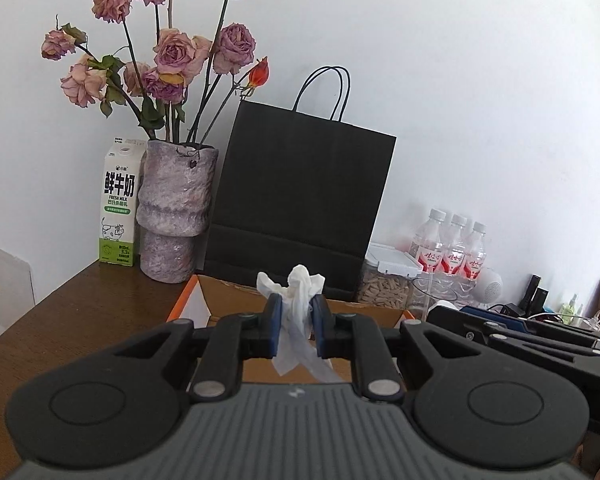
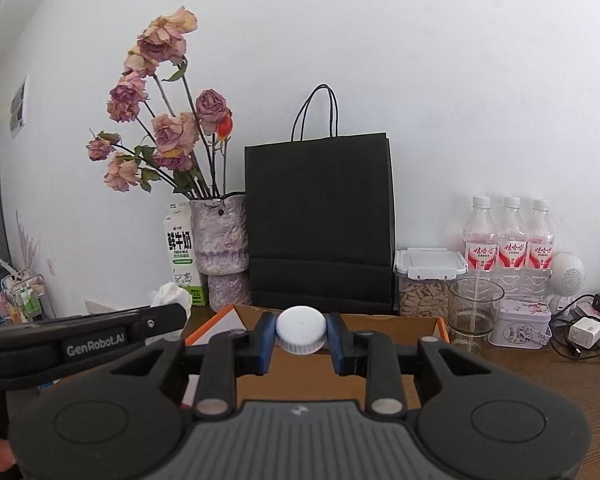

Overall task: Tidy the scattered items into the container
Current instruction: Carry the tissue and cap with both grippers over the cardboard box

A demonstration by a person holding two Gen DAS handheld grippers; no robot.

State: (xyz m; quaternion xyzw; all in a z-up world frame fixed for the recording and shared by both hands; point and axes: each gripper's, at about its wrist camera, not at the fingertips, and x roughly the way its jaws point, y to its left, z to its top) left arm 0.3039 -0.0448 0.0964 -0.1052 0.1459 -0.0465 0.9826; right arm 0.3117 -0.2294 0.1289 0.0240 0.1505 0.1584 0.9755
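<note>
Left hand-held gripper (image 1: 296, 322) is clamped on a crumpled tissue (image 1: 298, 312): light, soft, secure mid-bunch. Right hand-held gripper (image 2: 301, 334) is clamped on a white cap (image 2: 301, 331): rigid, smooth, held at its rim. Both hang over the cardboard box (image 2: 384, 322) by the surface's back edge.

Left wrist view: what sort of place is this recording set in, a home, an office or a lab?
Most likely a home: a wooden table against a white wall, with a vase of dried roses, a milk carton, bottled water and a tangle of chargers.
</note>
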